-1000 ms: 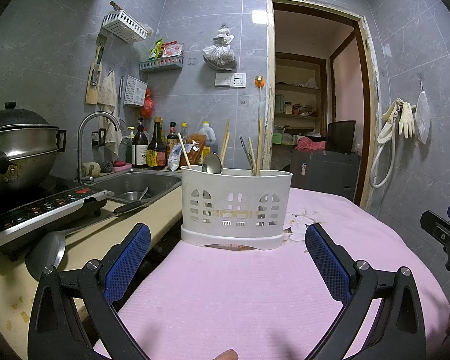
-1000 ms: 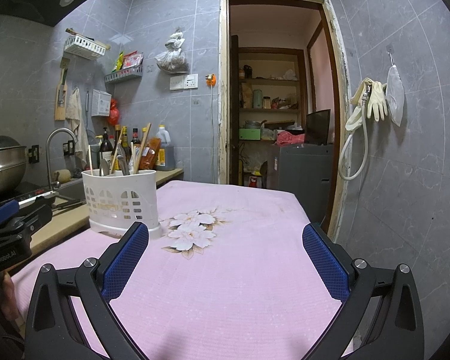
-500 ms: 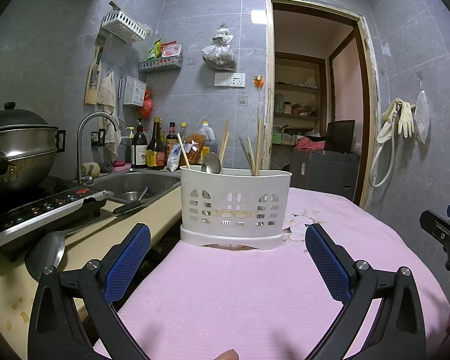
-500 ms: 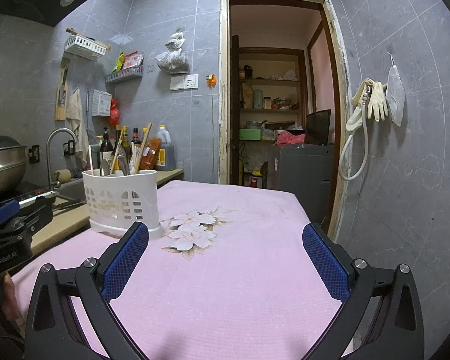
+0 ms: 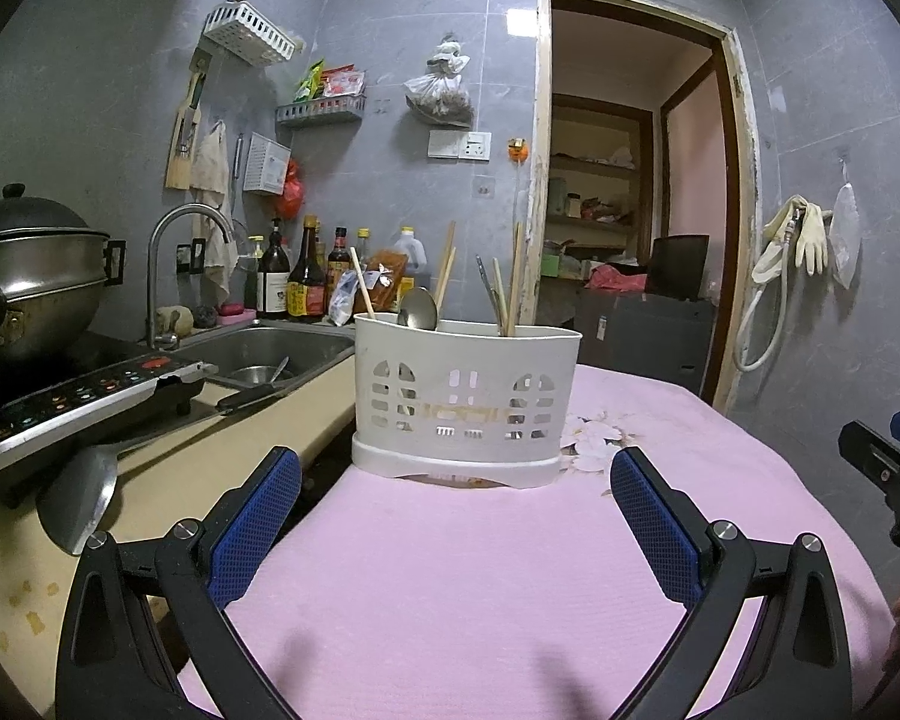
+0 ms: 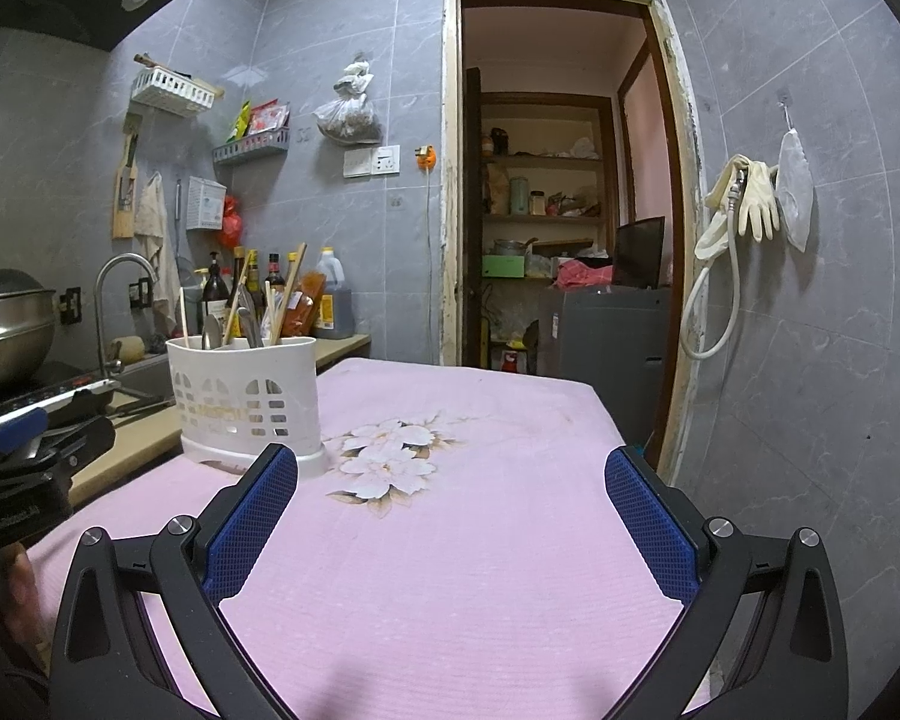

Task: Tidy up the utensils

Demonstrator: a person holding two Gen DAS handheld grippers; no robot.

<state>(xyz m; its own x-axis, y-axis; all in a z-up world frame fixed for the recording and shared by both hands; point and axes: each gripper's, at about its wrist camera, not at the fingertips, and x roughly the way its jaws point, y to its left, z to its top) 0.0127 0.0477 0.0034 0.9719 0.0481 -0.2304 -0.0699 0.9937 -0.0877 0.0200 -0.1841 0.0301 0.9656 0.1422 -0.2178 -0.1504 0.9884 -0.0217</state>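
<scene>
The utensil holder [image 5: 467, 405] is moulded in matt white plastic. The desk [image 5: 480, 570] is covered in pink ribbed cloth; the spoon [image 5: 419, 310] is polished metal.

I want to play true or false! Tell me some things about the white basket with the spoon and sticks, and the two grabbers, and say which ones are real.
1. The white slotted plastic utensil holder stands on the pink flowered tablecloth. True.
2. The left gripper is squeezing a chopstick. False: its jaws are wide open and hold nothing.
3. A shiny metal spoon sticks up out of the holder. True.
4. The holder lies tipped on its side. False: it stands upright.
5. The right gripper is open and empty above the cloth. True.
6. The wooden chopsticks lie flat on the cloth. False: they stand in the holder.
</scene>
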